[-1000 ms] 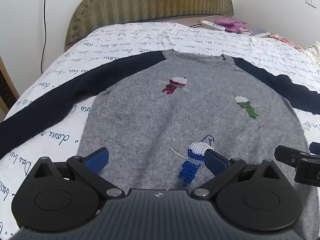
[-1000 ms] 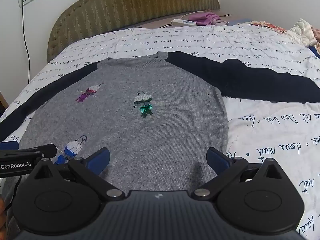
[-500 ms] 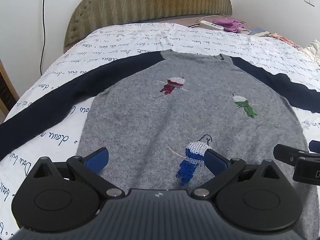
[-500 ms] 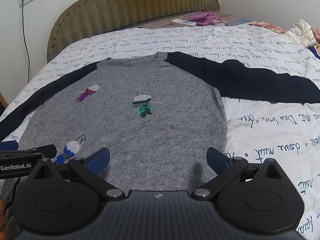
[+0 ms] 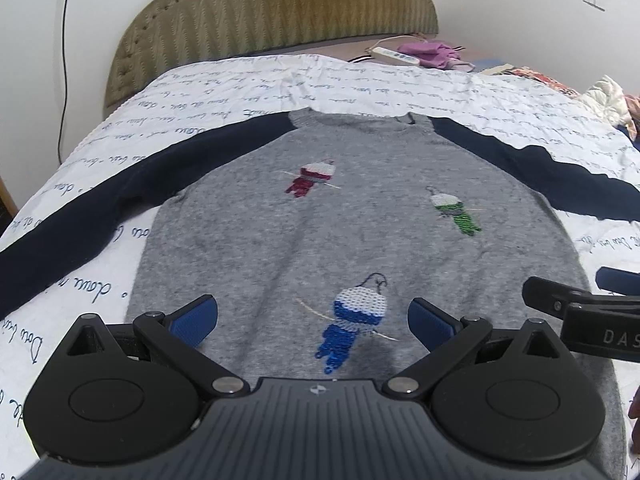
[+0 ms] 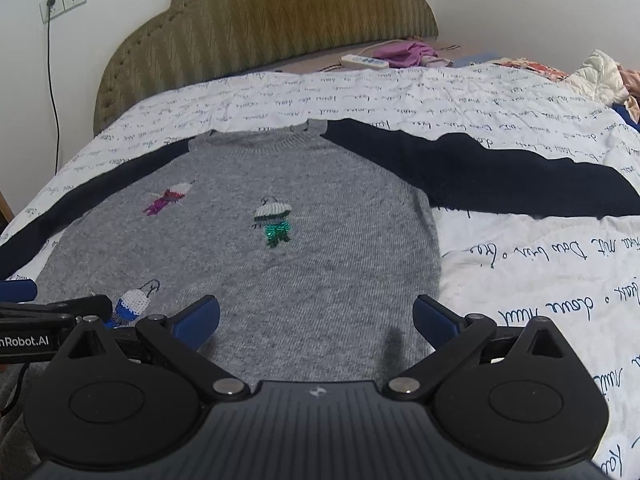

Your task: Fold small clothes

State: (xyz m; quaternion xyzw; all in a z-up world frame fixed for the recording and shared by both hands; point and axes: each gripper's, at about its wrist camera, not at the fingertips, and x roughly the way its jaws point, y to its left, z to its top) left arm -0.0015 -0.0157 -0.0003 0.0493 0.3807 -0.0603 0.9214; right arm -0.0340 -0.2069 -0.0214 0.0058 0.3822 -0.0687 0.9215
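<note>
A grey sweater [image 5: 352, 232] with navy sleeves and three sequin birds lies flat, face up, on the bed, sleeves spread out to both sides; it also shows in the right wrist view [image 6: 320, 248]. My left gripper [image 5: 312, 320] is open and empty, hovering over the sweater's lower hem by the blue bird [image 5: 352, 320]. My right gripper [image 6: 316, 318] is open and empty over the hem's right part. Each gripper shows at the edge of the other's view: the right gripper [image 5: 580, 304] and the left gripper [image 6: 48, 312].
The bed has a white quilt with script print [image 6: 540, 280] and an olive headboard [image 6: 280, 20]. A power strip [image 6: 364, 62] and purple cloth [image 6: 404, 52] lie near the headboard. Crumpled clothes [image 6: 600, 76] sit at far right. A wall socket with a cable [image 6: 52, 4] is at left.
Both grippers have shifted slightly, so the sweater sits a bit differently in each view. Both stay open; the sweater has not moved.
</note>
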